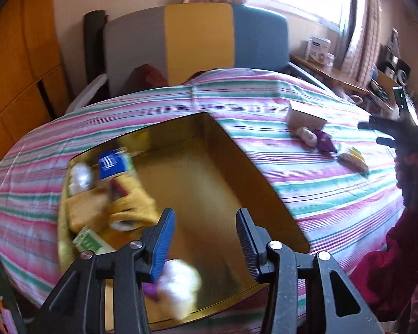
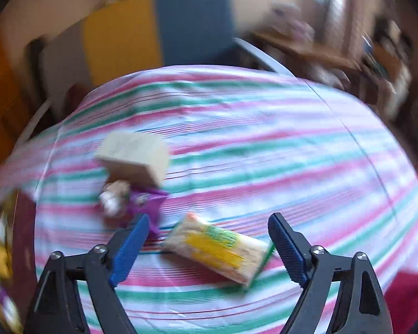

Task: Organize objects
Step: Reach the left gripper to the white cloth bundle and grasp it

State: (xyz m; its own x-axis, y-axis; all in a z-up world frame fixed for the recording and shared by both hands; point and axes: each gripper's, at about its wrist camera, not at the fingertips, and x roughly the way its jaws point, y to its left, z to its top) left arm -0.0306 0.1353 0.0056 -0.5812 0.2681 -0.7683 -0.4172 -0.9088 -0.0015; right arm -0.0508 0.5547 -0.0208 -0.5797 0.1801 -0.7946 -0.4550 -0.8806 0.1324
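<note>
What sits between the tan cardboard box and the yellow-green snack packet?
A purple-dressed small doll, right below the box, short of the packet; right wrist view.

A gold-lined box (image 1: 209, 150) stands open on the striped bedspread. In its left end lie a blue-and-white packet (image 1: 111, 162), a white wrapped item (image 1: 79, 178), a mustard-yellow cloth (image 1: 133, 208) and a green-and-white carton (image 1: 87, 243); a blurred white and purple lump (image 1: 178, 285) shows near its front. Outside the box, a beige carton (image 2: 135, 156) rests on the bedspread, with a small pale toy (image 2: 112, 194) and a purple packet (image 2: 145, 201) touching it in front. A yellow-and-green wrapped packet (image 2: 220, 250) lies flat nearby, slanted.
</note>
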